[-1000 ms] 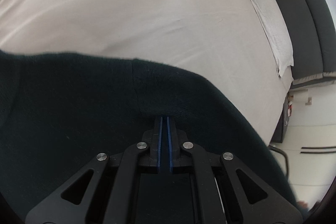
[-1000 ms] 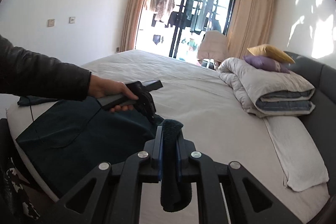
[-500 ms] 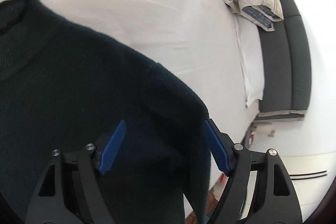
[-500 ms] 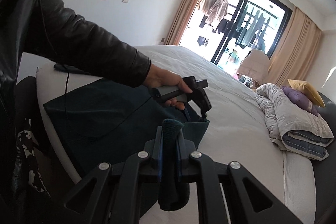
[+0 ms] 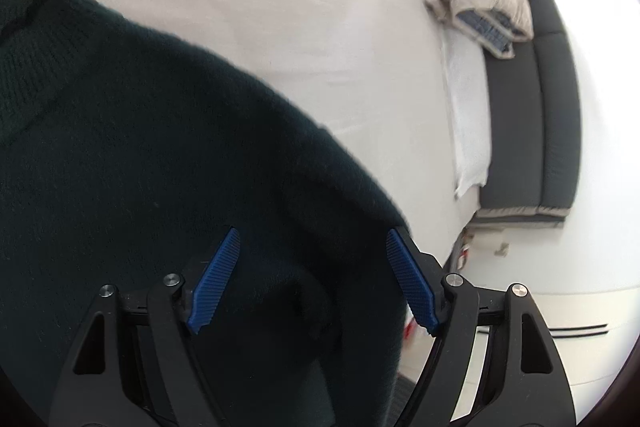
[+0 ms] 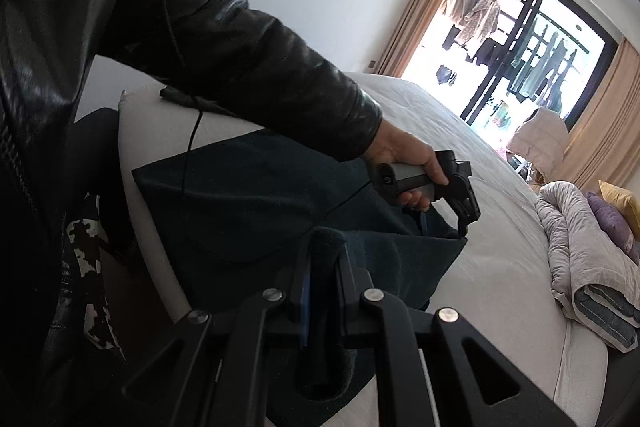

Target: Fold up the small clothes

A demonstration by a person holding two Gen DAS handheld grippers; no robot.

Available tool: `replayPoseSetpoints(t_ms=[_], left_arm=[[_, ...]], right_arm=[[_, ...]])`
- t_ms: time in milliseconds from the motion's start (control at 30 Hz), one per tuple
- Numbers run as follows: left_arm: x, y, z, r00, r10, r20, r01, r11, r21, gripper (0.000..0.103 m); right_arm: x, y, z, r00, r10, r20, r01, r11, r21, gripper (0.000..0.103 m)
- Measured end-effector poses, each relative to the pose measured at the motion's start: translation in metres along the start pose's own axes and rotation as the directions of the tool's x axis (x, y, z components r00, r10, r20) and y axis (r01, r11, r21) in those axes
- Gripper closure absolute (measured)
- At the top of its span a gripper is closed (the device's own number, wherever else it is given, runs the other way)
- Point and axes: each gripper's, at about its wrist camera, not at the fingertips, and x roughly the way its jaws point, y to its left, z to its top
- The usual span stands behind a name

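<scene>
The left gripper [image 5: 312, 283] hangs released, blue pads spread above the dark green sweater [image 5: 140, 155]. The right gripper [image 6: 324, 291] is clenched on a fold of that sweater, just below the left.

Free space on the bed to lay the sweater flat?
Bare white sheet runs from the dark green sweater's far edge to the folded duvet and pillows at the headboard. The near corner is crowded: sweater, left gripper, right gripper.

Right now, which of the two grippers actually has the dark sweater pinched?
The right gripper: its jaws are shut on a fold of the dark sweater. The left gripper stands open above the knit, pads apart.
</scene>
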Motion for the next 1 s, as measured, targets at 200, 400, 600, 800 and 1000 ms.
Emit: replayPoseSetpoints(t_ms=[200,400,600,800,1000], left_arm=[[-0.004,0.001,0.004,0.998,0.050,-0.023,-0.050,0.999,0.020,0.028],[0.004,-0.006,0.009,0.997,0.068,-0.046,-0.067,0.998,0.019,0.028],[-0.012,-0.028,0.013,0.996,0.092,0.016,-0.093,0.992,0.085,0.028],[0.006,-0.024,0.003,0.954,0.299,-0.014,-0.294,0.944,0.148,0.028],[-0.004,0.002,-0.002,0.940,0.341,0.013,-0.340,0.932,0.130,0.028]], right_arm=[[0.006,0.011,0.001,1.000,0.026,-0.014,-0.026,1.000,-0.010,0.092],[0.008,0.012,-0.004,0.998,0.058,-0.034,-0.058,0.998,-0.015,0.092],[0.019,0.014,-0.013,0.991,0.121,-0.064,-0.121,0.993,0.002,0.092],[0.023,0.016,-0.012,0.988,0.139,-0.067,-0.138,0.990,0.015,0.092],[0.024,0.013,-0.019,0.986,0.122,-0.110,-0.121,0.993,0.012,0.092]])
